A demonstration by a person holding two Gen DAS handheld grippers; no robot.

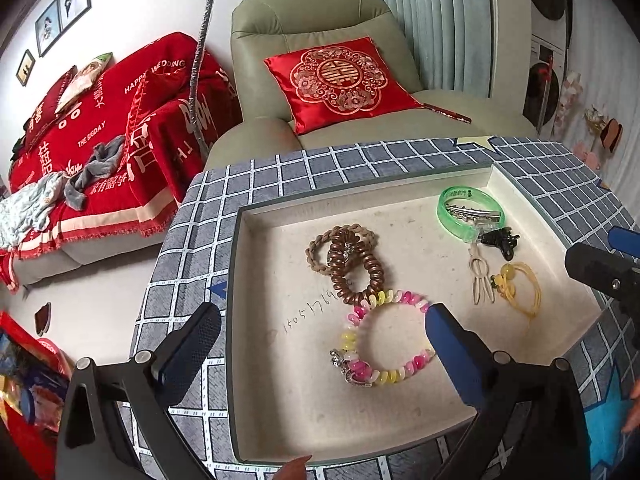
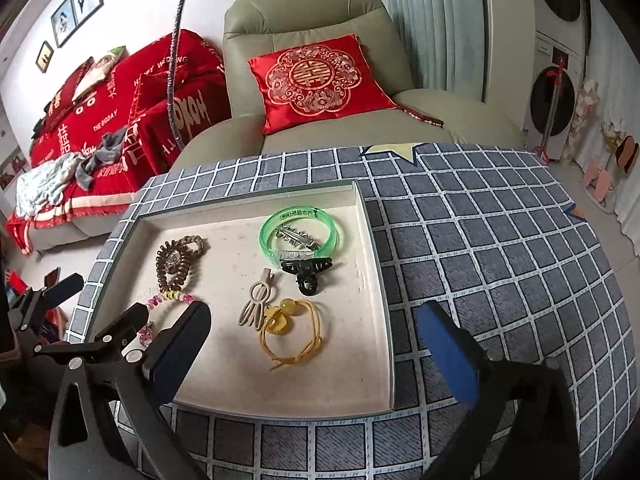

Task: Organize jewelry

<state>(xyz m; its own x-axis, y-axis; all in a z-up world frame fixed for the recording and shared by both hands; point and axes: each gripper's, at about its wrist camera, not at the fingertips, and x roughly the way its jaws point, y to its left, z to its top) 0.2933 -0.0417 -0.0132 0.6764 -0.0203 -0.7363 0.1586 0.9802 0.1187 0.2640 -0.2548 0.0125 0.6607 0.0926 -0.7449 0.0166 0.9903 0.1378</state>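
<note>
While both the left tongs (image 1: 320, 344) and right tongs (image 2: 312, 340) gape wide and empty, the bracelet (image 1: 386, 340) overlaps the brown hair tie (image 1: 356, 266). A careless grab could drag both across the tray (image 1: 280, 420).

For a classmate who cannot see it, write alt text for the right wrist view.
A shallow cream tray on a grid-patterned grey cloth holds hair accessories: a green bangle, black claw clip, yellow hair tie and brown coil ties. The right gripper hovers open above it, holding nothing.

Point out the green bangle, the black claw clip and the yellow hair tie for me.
green bangle (image 2: 334, 227): right wrist view, right side of its ring.
black claw clip (image 2: 307, 270): right wrist view, its body.
yellow hair tie (image 2: 310, 342): right wrist view, right side of its loop.
</note>
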